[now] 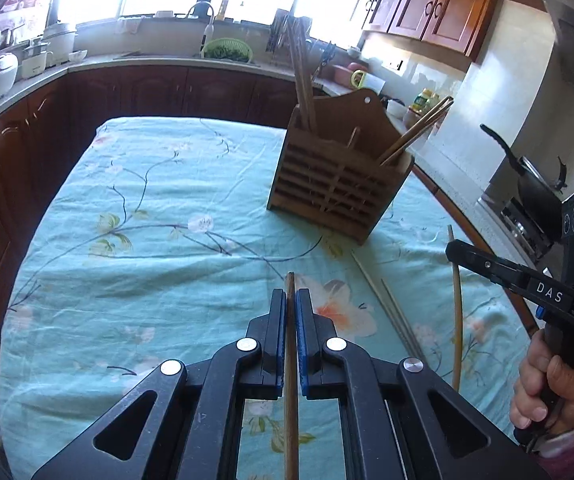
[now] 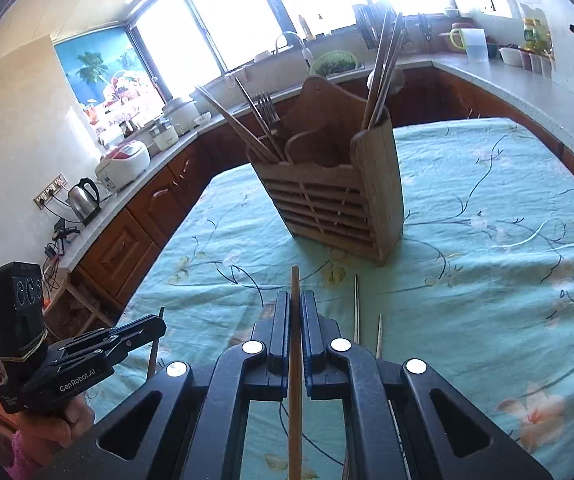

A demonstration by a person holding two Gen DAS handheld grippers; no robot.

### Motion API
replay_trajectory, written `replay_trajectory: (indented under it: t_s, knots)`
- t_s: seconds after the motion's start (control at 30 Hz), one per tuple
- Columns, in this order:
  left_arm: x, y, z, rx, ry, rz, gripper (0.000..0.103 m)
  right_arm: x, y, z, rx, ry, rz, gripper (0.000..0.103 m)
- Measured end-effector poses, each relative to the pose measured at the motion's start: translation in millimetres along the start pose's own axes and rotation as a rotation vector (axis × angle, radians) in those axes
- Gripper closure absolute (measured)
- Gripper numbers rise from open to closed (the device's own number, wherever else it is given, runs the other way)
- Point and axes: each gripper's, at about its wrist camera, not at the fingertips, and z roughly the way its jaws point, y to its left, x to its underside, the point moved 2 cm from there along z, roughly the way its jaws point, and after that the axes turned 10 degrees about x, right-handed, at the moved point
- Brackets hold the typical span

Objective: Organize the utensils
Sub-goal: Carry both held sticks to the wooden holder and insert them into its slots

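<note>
A slatted wooden utensil holder [image 1: 337,184] [image 2: 335,200] stands on the floral teal tablecloth [image 1: 147,240] [image 2: 487,240], with chopsticks and forks standing in its compartments. My left gripper [image 1: 291,304] is shut on a wooden chopstick [image 1: 290,360] above the cloth, short of the holder. My right gripper [image 2: 295,308] is shut on another wooden chopstick [image 2: 295,360]; in the left wrist view that chopstick [image 1: 457,320] hangs from the right gripper [image 1: 453,250]. Two loose chopsticks [image 1: 387,304] [image 2: 357,308] lie on the cloth between the grippers and the holder.
Wooden kitchen cabinets and a countertop [image 1: 27,80] [image 2: 507,80] wrap around the table. A rice cooker [image 2: 123,164], a kettle [image 2: 85,200], a green colander [image 1: 227,50] and a black wok [image 1: 527,184] sit on the counter.
</note>
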Motion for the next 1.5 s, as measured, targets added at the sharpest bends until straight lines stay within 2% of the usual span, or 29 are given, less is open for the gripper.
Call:
replay_trajectory:
  t_s: [0.27, 0.5, 0.83, 1.1, 1.3, 1.5]
  knots:
    - [-13.5, -13.4, -55.5, 0.056, -0.116, 0.018, 0.100, -25.2, 4.2, -49.8, -0.007, -0.148, 0.009, 0.098]
    - [-18.6, -14.4, -78.3, 0.064, -0.177, 0.030, 0.100, -41.7, 4.1, -71.0, 0.010, -0.236, 0.002, 0.098]
    - [-25.2, -15.9, -68.8, 0.056, -0.210, 0.041, 0.100, -48.6, 0.6, -70.9, 0.013, -0.264, 0.013, 0.098]
    - [-42.9, -16.2, -64.2, 0.064, -0.253, 0.040, 0.100, -58.5, -5.1, -69.6, 0.010, -0.297, 0.035, 0.098]
    - [-73.7, -21.9, -60.9, 0.074, -0.326, 0.071, 0.100, -87.3, -6.1, -72.4, 0.022, -0.379, 0.044, 0.098]
    - [-120.0, -38.1, -54.4, 0.061, -0.439, 0.147, 0.100, -128.6, -3.9, -72.6, 0.057, -0.497, 0.060, 0.098]
